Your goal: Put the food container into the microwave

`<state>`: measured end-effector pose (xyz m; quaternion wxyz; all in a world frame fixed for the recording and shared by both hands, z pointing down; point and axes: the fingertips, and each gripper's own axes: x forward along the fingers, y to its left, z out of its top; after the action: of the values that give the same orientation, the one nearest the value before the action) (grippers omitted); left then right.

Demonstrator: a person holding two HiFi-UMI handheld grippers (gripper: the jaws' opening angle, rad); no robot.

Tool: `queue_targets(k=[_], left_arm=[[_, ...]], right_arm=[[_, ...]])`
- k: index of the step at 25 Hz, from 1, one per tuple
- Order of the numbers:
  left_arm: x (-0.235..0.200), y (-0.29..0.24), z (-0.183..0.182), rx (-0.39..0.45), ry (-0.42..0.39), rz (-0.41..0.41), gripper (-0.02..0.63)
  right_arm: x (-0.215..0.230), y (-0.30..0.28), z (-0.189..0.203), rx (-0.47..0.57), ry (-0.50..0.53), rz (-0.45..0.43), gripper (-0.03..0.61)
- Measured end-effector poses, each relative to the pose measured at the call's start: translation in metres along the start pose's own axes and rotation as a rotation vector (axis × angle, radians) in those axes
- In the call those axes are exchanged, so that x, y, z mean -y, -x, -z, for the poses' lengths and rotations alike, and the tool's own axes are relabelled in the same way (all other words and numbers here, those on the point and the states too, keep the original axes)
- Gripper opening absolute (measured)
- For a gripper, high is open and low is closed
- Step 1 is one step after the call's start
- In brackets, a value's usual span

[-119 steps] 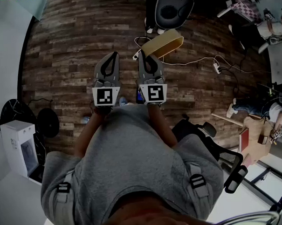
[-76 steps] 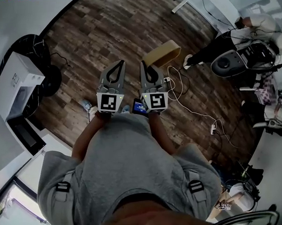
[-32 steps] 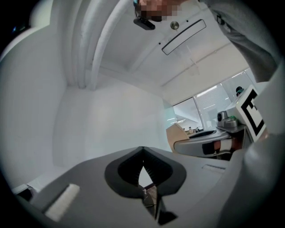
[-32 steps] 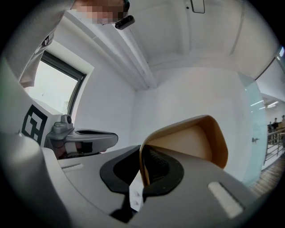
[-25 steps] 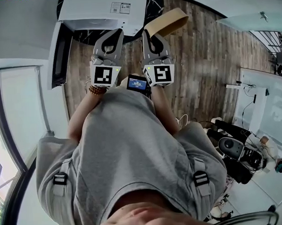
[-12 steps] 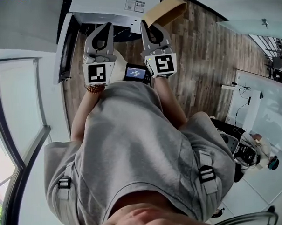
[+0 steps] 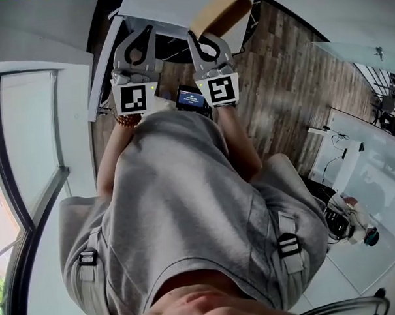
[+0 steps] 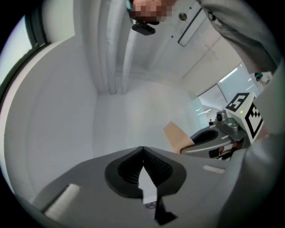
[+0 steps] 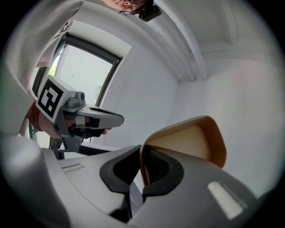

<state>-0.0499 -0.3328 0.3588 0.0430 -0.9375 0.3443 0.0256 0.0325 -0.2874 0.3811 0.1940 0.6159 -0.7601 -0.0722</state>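
Note:
The food container (image 7: pixel 220 9) is a tan, open-topped tub; my right gripper (image 7: pixel 196 37) is shut on its rim and holds it out over the white microwave (image 7: pixel 155 8) at the top of the head view. In the right gripper view the container's wall (image 9: pixel 187 138) stands pinched between the jaws of the right gripper (image 9: pixel 143 168). My left gripper (image 7: pixel 145 32) is beside it, to the left, with its jaws meeting at the tips and nothing in them (image 8: pixel 142 151). The microwave's front and its door are cut off by the frame's edge.
The microwave stands on a black round table (image 7: pixel 176 53) over wood flooring (image 7: pixel 279 72). A tall window (image 7: pixel 26 128) runs along the left. White desks (image 7: pixel 354 147) are at the right. A small lit screen (image 7: pixel 189 97) hangs at the person's chest.
Both grippers and the container have moved further over the microwave, which has slid towards the top edge of the head view. The grip on the container is unchanged.

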Motion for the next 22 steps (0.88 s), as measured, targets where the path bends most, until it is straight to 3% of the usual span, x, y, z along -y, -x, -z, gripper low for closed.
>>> queue_targets(k=[4, 12, 22], left_arm=[[-0.004, -0.005, 0.017, -0.046, 0.016, 0.005, -0.002], [0.017, -0.021, 0.016, 0.013, 0.027, 0.024, -0.002], [0.028, -0.007, 0.013, 0.024, 0.002, -0.006, -0.002]], right_arm=[[-0.013, -0.013, 0.016, -0.053, -0.004, -0.040, 0.029], [-0.041, -0.010, 0.050, -0.123, 0.244, -0.185, 0.029], [-0.081, -0.006, 0.094, -0.215, 0.317, -0.367, 0.029]])
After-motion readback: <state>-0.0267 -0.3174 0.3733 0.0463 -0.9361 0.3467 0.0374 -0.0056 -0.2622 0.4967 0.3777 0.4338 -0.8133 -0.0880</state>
